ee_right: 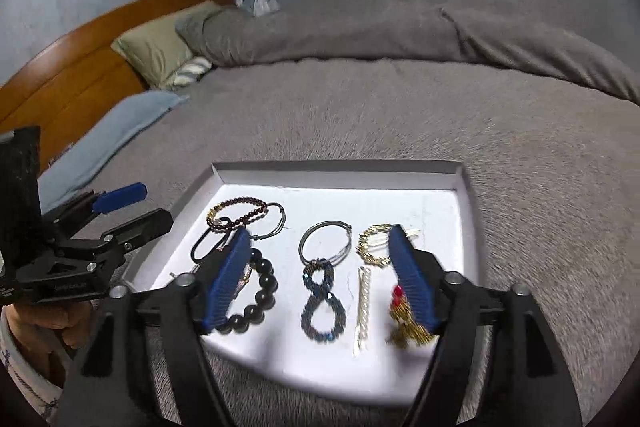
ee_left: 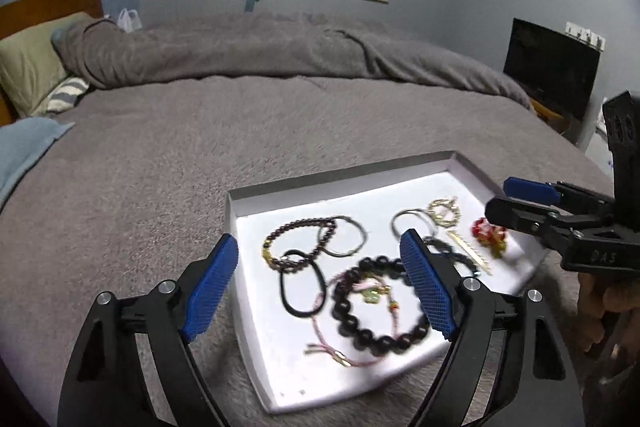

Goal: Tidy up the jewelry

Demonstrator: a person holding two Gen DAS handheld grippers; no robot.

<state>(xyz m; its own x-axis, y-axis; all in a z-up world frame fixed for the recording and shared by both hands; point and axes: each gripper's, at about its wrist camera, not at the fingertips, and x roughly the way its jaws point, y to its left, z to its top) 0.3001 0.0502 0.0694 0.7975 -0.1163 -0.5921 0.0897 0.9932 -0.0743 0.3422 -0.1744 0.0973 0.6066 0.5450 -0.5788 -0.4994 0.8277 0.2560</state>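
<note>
Although lettering shows on each gripper's black body, it is too blurred to read with confidence; no other writing is legible. White shallow tray [ee_right: 466, 211] lies on the grey bedspread [ee_right: 400, 107], lower centre of both views; jewelry is spread flat inside it. Pearl hair clip [ee_right: 363, 307] runs its long axis near-to-far in the right wrist view; blue beaded figure-eight bracelet [ee_right: 323, 301] lies likewise beside it; dark large-bead bracelet [ee_left: 380, 303] lies as a loop at lower centre of the left wrist view. Left gripper [ee_left: 320, 291] hangs tilted down over the tray's near left, fingers spread wide, nothing between them; right gripper [ee_right: 320, 283] the same over the tray's near edge, fingers spread, gripping nothing.
</note>
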